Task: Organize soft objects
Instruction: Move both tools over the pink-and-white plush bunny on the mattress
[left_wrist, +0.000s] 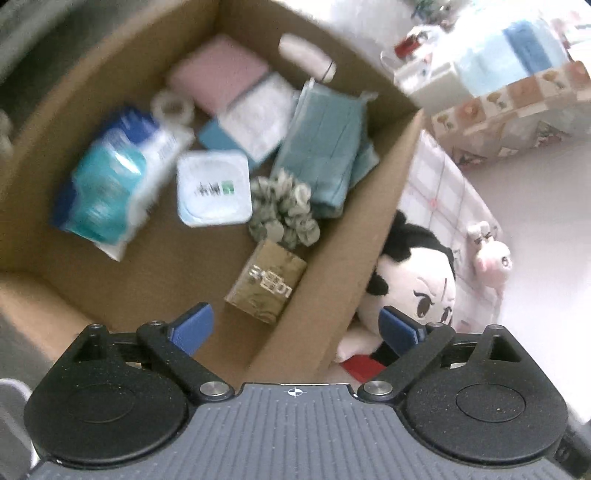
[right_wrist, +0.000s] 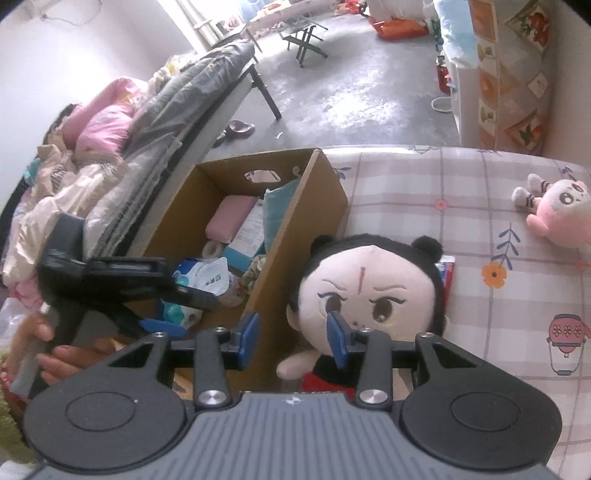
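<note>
Open cardboard box (left_wrist: 373, 206) on a checked bed sheet (right_wrist: 480, 206), seen from above in the left wrist view. Inside, left to right: blue-and-white wipes pack (left_wrist: 110, 181), tape roll (left_wrist: 171, 105), white square tub (left_wrist: 214, 188), pink pad (left_wrist: 219, 72), white packet (left_wrist: 260, 114) over a light-blue box (left_wrist: 214, 136), green scrunchie (left_wrist: 284, 210), gold tissue pack (left_wrist: 266, 280), folded blue masks (left_wrist: 325, 147), white roll (left_wrist: 306, 55) against the far wall. All lying loose on the box floor, several touching or overlapping.

Left hand-held gripper (left_wrist: 295, 325) above the near end of the box, jaws spread wide, nothing between the pads. In the right wrist view, held by a hand (right_wrist: 59, 358) at the left edge.

Just right of the box, outside it: black-haired doll (right_wrist: 373, 291) leaning on the box wall, on the sheet. Right hand-held gripper (right_wrist: 291, 339) in front of it, jaws narrow, no grip visible; right pad overlapping the doll's face, contact not clear. Farther right, well apart: small pink plush (right_wrist: 557, 210), cut off by the frame edge.

Left wrist view blurred; labels on packs unreadable. Doll's body mostly hidden behind the gripper. Red-edged flat item (right_wrist: 447, 273) behind the doll's head, mostly covered.
</note>
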